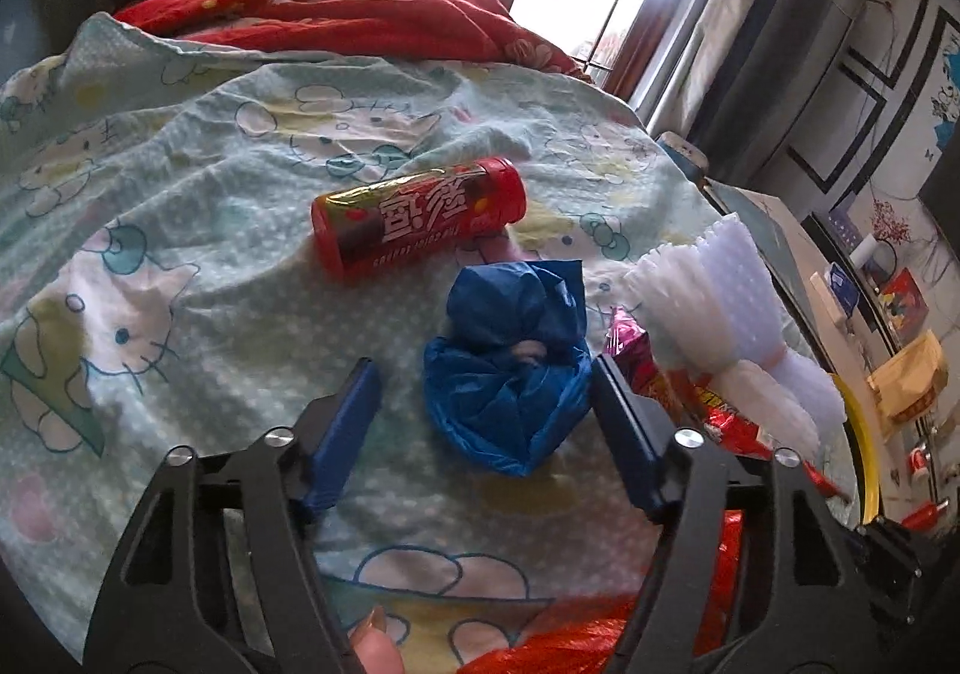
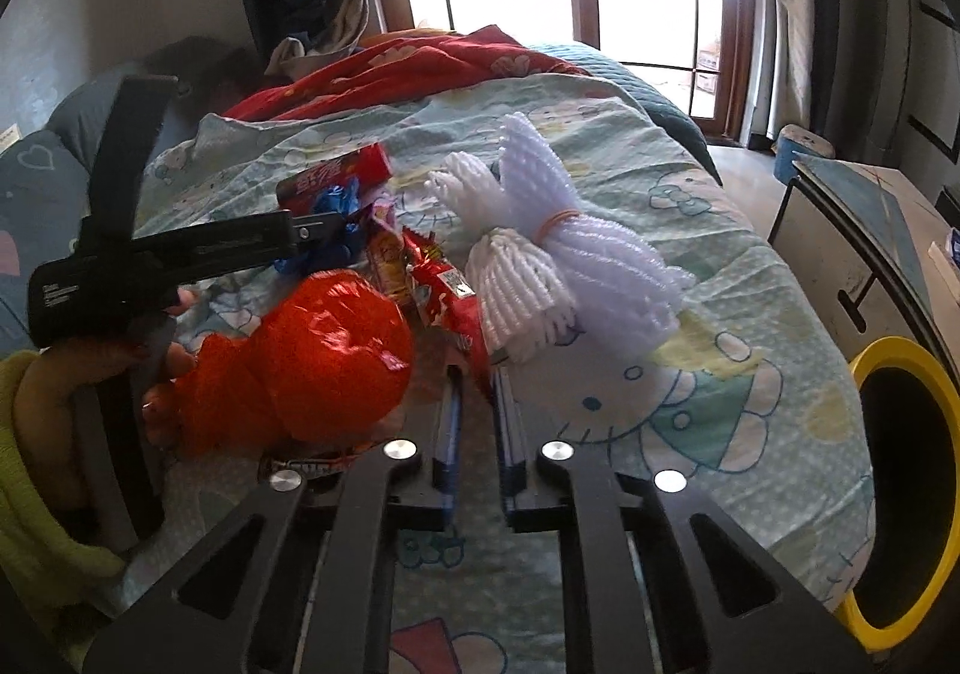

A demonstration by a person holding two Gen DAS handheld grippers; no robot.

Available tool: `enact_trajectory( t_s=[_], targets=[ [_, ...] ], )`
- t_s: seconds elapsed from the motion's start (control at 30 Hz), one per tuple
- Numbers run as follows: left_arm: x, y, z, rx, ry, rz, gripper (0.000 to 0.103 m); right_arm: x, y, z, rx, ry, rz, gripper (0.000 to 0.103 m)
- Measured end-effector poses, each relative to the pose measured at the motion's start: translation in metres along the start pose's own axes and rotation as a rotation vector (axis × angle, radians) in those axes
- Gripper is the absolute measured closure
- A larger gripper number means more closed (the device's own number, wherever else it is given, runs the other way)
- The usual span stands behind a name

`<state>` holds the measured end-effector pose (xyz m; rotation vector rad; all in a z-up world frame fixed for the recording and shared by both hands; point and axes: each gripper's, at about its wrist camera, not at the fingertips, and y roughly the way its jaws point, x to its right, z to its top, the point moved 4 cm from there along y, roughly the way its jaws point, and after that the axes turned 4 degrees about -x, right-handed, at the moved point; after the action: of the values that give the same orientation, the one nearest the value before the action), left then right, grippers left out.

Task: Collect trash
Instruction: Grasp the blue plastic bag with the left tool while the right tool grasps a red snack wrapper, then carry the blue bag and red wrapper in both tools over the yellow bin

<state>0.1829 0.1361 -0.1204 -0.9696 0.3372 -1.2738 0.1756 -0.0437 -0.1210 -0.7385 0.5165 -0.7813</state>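
Trash lies heaped on the cartoon-print bedsheet: a crumpled blue plastic bag sits between the spread fingers of the left gripper, while the right gripper pinches a glossy red snack wrapper, its far end hidden among foam netting.

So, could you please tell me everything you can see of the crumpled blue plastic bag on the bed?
The blue plastic bag is thin, glossy film, crumpled into a loose lump with a twisted upper part and a small gap showing something pale inside. It lies on the cartoon-print bedsheet, between the open fingers of the left gripper; the far-side finger looks to be at its edge. A red tube lies apart beyond it. In the right wrist view it is mostly hidden behind the left gripper.
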Motion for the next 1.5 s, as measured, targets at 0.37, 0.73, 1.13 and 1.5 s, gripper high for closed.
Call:
enact_trajectory(
  t_s=[0.37,0.73,1.13,1.5],
  targets=[
    [0.004,-0.007,-0.002,0.009,0.025,-0.043,0.088,0.007,-0.014,-0.001,0.012,0.055,0.042,0.1],
    [0.005,-0.042,0.009,0.092,0.022,-0.079,0.09,0.005,-0.034,-0.007,0.023,0.056,0.079,0.101],
    [0.031,-0.073,0.015,0.142,0.071,-0.146,0.09,0.005,-0.065,-0.003,0.079,0.048,0.08,0.101],
    [0.069,-0.082,0.007,0.141,0.142,-0.207,0.09,0.043,-0.098,0.002,0.144,0.121,0.016,0.101]
  ],
)
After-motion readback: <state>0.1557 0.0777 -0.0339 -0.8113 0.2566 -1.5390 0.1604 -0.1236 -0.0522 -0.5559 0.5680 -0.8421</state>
